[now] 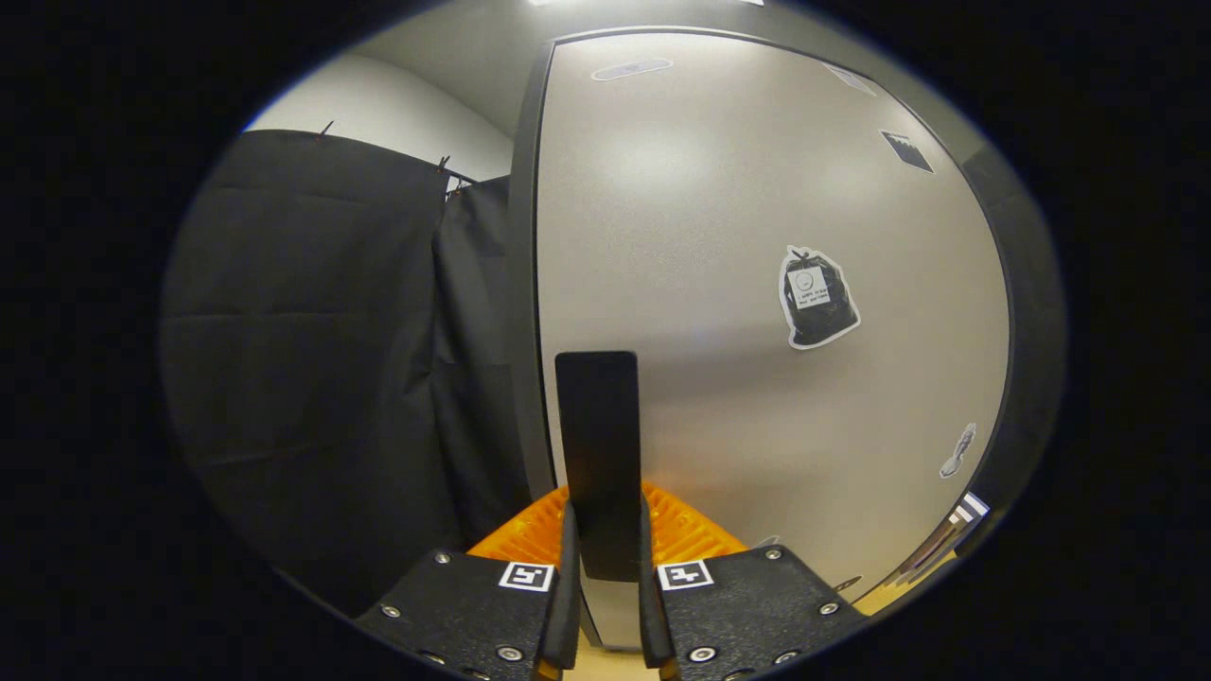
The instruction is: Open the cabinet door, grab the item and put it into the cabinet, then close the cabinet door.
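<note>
Cabinet door (757, 284): large, flat, grey, smooth and stiff, likely light on its hinges but slippery across the bare face, so best taken by the handle, not the panel. Hangs beyond the fingers, from 12 round to 3 o'clock of them; looks shut or nearly so, though hard to confirm.

Black cloth wall (312, 359) off at 10 o'clock.

Handle (597, 463): dark upright bar near the door's left edge, rigid, narrow, a sound place to pinch and pull.

Gripper (602, 567) closed around that bar, both fingers apparently pressing its lower end from either side.

Stickers on the door too small to read. Hinge side, cabinet interior and lower end of the bar hidden.
</note>
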The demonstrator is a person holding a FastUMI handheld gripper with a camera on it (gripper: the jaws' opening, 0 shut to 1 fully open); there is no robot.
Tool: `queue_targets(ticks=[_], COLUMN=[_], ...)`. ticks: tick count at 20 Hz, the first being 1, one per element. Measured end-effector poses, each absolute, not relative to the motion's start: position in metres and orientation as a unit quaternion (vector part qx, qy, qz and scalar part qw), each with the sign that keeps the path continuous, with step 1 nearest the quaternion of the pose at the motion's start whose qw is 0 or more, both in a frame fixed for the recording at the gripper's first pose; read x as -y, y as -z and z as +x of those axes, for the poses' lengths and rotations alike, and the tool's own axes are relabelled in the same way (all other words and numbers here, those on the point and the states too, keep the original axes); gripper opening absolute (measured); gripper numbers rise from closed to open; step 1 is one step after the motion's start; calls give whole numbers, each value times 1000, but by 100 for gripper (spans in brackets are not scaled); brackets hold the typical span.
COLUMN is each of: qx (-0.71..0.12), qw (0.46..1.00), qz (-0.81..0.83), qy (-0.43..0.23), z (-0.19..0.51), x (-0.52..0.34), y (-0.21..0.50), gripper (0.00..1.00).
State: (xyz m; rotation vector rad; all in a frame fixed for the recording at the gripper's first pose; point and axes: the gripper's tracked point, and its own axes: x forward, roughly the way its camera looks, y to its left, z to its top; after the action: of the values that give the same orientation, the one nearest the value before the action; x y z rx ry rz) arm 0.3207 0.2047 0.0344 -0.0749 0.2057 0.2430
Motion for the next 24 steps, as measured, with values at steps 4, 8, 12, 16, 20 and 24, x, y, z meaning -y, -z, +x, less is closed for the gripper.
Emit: queue_targets(ticks=[4,8,12,16,20,24], qx=[-108,-108,-112,-113,-112,-115], qw=[984,983,980,980,980,979], qz=[-31,-29,-24,-22,-21,-21], qy=[-136,-149,-162,-163,-166,-168], z=[313,304,292,282,271,263], x=[-204,-203,-201,-199,-193,-189], y=[-35,-37,-40,-42,-45,-46], gripper=[24,24,24,24,24,24])
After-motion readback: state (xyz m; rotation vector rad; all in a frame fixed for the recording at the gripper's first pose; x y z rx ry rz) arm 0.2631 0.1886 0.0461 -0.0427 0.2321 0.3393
